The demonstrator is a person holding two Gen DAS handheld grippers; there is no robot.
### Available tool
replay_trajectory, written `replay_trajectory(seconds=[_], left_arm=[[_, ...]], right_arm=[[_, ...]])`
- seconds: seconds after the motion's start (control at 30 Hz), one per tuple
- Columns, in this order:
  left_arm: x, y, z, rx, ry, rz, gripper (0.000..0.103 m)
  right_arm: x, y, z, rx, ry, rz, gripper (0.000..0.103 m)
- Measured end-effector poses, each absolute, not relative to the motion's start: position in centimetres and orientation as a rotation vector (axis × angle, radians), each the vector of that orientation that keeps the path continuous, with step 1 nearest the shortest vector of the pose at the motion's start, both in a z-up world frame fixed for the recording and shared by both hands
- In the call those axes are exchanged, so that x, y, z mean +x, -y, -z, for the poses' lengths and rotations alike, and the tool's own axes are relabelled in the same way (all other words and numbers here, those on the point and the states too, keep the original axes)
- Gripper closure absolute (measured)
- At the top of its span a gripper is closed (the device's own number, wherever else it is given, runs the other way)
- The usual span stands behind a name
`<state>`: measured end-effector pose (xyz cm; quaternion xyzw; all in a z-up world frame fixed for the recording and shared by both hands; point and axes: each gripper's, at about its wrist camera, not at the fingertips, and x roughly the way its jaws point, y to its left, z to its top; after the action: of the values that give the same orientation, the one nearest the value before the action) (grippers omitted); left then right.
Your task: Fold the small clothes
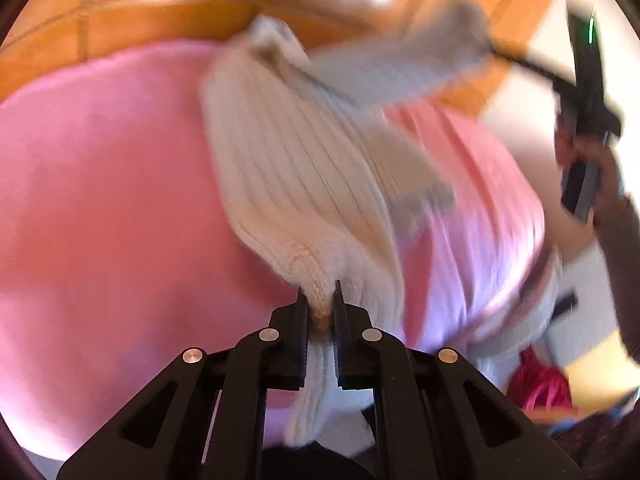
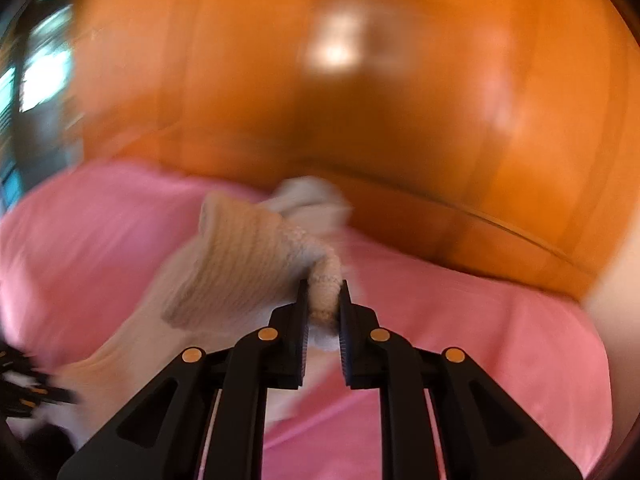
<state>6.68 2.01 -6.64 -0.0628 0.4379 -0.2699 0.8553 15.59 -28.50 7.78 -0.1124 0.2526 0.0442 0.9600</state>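
A cream ribbed knit garment [image 1: 296, 168] hangs stretched above a pink bedsheet [image 1: 100, 208]. My left gripper [image 1: 320, 292] is shut on one bunched corner of it. My right gripper [image 2: 323, 286] is shut on another bunched edge of the same garment [image 2: 240, 264]. In the left wrist view the right gripper [image 1: 496, 54] shows at the upper right, held by a hand, with the garment's far end blurred at its tip. Both views are motion-blurred.
An orange wooden headboard [image 2: 380, 100] stands behind the bed. The pink sheet [image 2: 480, 320] covers the bed. A red cloth [image 1: 536, 384] and a pale garment [image 1: 516, 328] lie at the bed's right edge.
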Motion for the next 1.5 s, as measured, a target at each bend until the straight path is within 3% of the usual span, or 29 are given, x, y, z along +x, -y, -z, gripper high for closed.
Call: replay_trajectory(seconds=[0.23, 0.27, 0.3, 0.33, 0.37, 0.43, 0.5, 0.63, 0.7, 0.8, 0.97, 1.0, 1.07, 1.1, 1.13, 1.23, 1.5], left_arm=[[17.0, -17.2, -1.4, -0.294, -0.727, 0.046, 0.094], [18.0, -18.3, -1.9, -0.314, -0.713, -0.002, 0.094], [19.3, -19.5, -2.5, -0.328, -0.697, -0.065, 0.093], [20.5, -20.7, -3.1, -0.339, -0.683, -0.125, 0.089], [21.7, -21.6, -3.7, -0.35, -0.678, -0.17, 0.084], [22.3, -22.4, -4.7, -0.371, -0.64, -0.228, 0.048], [21.5, -21.7, -4.9, -0.408, -0.598, -0.198, 0.043], [21.2, -17.2, -1.3, -0.439, -0.718, 0.013, 0.043], [21.0, -13.1, 2.3, -0.491, -0.824, 0.158, 0.046], [20.8, -8.3, 7.1, -0.59, -0.962, 0.31, 0.053], [19.8, -2.4, 11.5, -0.695, -1.076, 0.445, 0.053], [19.8, -1.1, 12.2, -0.711, -1.097, 0.462, 0.053], [20.0, 0.8, 12.6, -0.715, -1.104, 0.472, 0.059], [20.3, 1.5, 12.7, -0.698, -1.107, 0.491, 0.082], [20.8, 1.8, 12.3, -0.677, -1.116, 0.493, 0.093], [20.9, 1.5, 10.5, -0.653, -1.075, 0.491, 0.099], [17.0, -7.0, -1.6, -0.607, -0.872, 0.567, 0.1]], right_arm=[[23.7, 47.5, -7.1, 0.195, -0.618, 0.318, 0.089], [24.2, 48.5, -6.7, 0.227, -0.625, 0.339, 0.079], [24.5, 49.6, -6.3, 0.256, -0.625, 0.371, 0.059], [24.3, 50.6, -5.9, 0.286, -0.612, 0.396, 0.038], [24.0, 50.9, -5.7, 0.301, -0.597, 0.409, 0.035], [23.0, 50.7, -5.0, 0.328, -0.599, 0.381, 0.032], [21.9, 49.9, -4.1, 0.352, -0.624, 0.304, 0.03], [19.5, 44.1, -0.2, 0.43, -0.782, -0.049, 0.03], [18.9, 41.0, 2.4, 0.495, -0.859, -0.193, 0.031], [18.2, 36.5, 5.8, 0.617, -0.965, -0.355, 0.045], [16.8, 31.4, 8.9, 0.69, -1.057, -0.473, 0.047], [16.6, 31.1, 9.3, 0.704, -1.057, -0.473, 0.052], [17.2, 31.5, 9.4, 0.708, -1.036, -0.456, 0.077], [17.2, 31.6, 9.1, 0.708, -1.02, -0.447, 0.091], [17.1, 31.7, 8.6, 0.702, -0.999, -0.441, 0.091], [16.4, 31.7, 5.0, 0.596, -0.931, -0.429, 0.094], [10.2, 33.6, -6.4, 0.407, -0.654, -0.451, 0.098]])
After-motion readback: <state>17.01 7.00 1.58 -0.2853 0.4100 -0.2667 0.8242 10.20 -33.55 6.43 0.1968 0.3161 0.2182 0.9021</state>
